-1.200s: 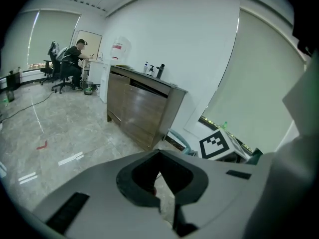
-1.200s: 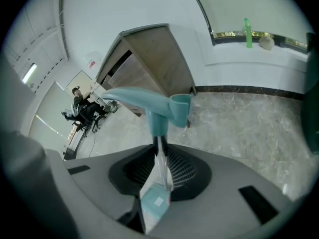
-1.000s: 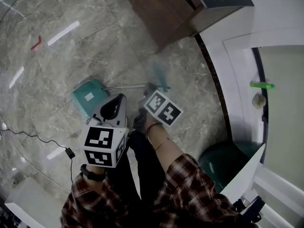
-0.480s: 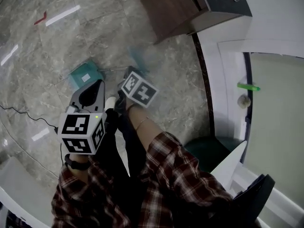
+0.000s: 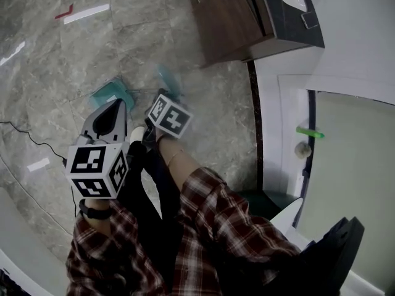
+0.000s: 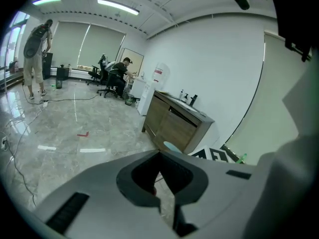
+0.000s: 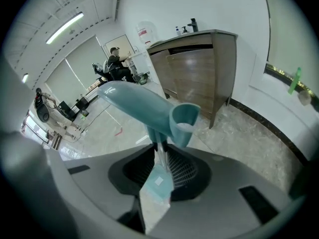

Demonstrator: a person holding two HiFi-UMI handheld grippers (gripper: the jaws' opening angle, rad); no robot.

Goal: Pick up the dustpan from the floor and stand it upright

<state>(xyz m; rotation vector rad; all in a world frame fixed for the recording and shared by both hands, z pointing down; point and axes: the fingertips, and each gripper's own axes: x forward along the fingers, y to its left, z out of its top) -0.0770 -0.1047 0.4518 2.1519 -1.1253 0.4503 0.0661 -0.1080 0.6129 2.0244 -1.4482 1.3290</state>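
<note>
Wooden cabinet (image 5: 225, 26) against white wall (image 5: 358, 36), grey marble floor (image 5: 55, 73) (red tape mark (image 5: 63, 11)), black cable (image 5: 37, 145)

my left gripper (image 5: 115, 106) tilts down and away, jaws together, empty; my right gripper (image 7: 160, 148), just to its right, is clamped on the dustpan handle (image 7: 142, 107).

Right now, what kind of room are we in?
Probably an office or workroom: a seated person among office chairs far back, long ceiling lights, and a wooden sink cabinet on a shiny stone floor.
</note>
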